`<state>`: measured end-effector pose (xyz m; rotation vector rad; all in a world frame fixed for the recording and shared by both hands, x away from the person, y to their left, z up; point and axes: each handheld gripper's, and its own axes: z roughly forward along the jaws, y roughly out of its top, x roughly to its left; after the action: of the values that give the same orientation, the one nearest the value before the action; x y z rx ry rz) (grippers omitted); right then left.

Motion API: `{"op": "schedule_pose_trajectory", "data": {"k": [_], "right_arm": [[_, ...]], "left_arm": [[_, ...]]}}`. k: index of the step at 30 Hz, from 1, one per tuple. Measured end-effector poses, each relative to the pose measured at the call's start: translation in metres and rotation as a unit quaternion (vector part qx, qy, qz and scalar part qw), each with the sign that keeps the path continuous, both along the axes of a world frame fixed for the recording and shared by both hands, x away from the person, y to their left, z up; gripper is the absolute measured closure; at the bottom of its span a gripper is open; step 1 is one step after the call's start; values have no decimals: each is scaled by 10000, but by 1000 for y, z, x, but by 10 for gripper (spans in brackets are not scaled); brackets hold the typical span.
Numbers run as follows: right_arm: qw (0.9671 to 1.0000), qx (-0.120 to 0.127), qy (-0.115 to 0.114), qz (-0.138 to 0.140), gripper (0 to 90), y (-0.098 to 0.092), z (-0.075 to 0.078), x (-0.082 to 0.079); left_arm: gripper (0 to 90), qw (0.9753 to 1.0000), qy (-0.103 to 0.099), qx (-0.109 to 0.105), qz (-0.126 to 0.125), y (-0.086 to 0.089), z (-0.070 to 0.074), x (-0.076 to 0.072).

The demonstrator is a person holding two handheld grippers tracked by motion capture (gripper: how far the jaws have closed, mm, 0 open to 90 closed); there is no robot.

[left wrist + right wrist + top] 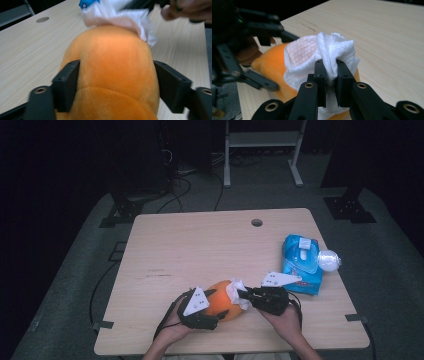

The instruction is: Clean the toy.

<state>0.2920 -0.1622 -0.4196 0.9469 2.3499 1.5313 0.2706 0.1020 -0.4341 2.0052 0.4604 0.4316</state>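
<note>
Near front edge of light wooden table (200,240): left gripper (115,82) clamps round orange plush toy (112,75), steadying it. Right gripper (331,72), jaws nearly closed, pinches crumpled white wet wipe (329,50) against toy, apparently for wiping.

Two hand-held grippers, left gripper (216,310) and right gripper (245,296), black linkage frames with brass-ringed pivot holes, flat rectangular black jaws, a pale three-cornered plate with small dark holes on each, thin black cables trailing, forearms bare.

Light wooden table (200,250), blue wipes pack (301,264) near right edge, metal stand (262,140) behind
</note>
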Motion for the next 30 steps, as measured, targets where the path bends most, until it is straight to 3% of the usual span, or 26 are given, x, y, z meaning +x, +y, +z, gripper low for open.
{"op": "schedule_pose_trajectory", "data": {"k": [3,5,8,11,13,16,19,21,25,27,30], "right_arm": [[9997,-111,117,-191,803,-8,-5,4],[9996,-123,193,-183,803,-10,-7,5],[9998,-141,70,-107,803,-2,-1,-1],[9998,-30,-137,165,802,9,9,-9],[9993,-167,-280,187,802,15,11,-11],[9997,-146,-160,58,803,8,5,-5],[9997,-55,42,-251,803,-5,-2,4],[9994,-22,83,-345,803,-11,-2,6],[9995,-184,-173,-198,805,1,6,-5],[9995,-107,-299,75,804,9,11,-12],[9988,-186,-415,177,804,15,15,-14]], "left_arm": [[183,9992,229,-274,200,6,5,2],[182,9986,337,-333,217,9,5,3],[234,9993,291,-194,145,6,3,2],[246,9999,140,-53,0,-2,1,0],[227,9999,134,-19,13,-2,3,0],[185,9994,169,-260,130,5,9,1],[152,9988,205,-321,309,13,13,2],[185,9981,402,-337,330,14,10,5],[246,9987,431,-171,214,5,3,5],[254,9990,379,-136,172,4,4,5],[247,9983,470,-259,235,8,5,6]]}}
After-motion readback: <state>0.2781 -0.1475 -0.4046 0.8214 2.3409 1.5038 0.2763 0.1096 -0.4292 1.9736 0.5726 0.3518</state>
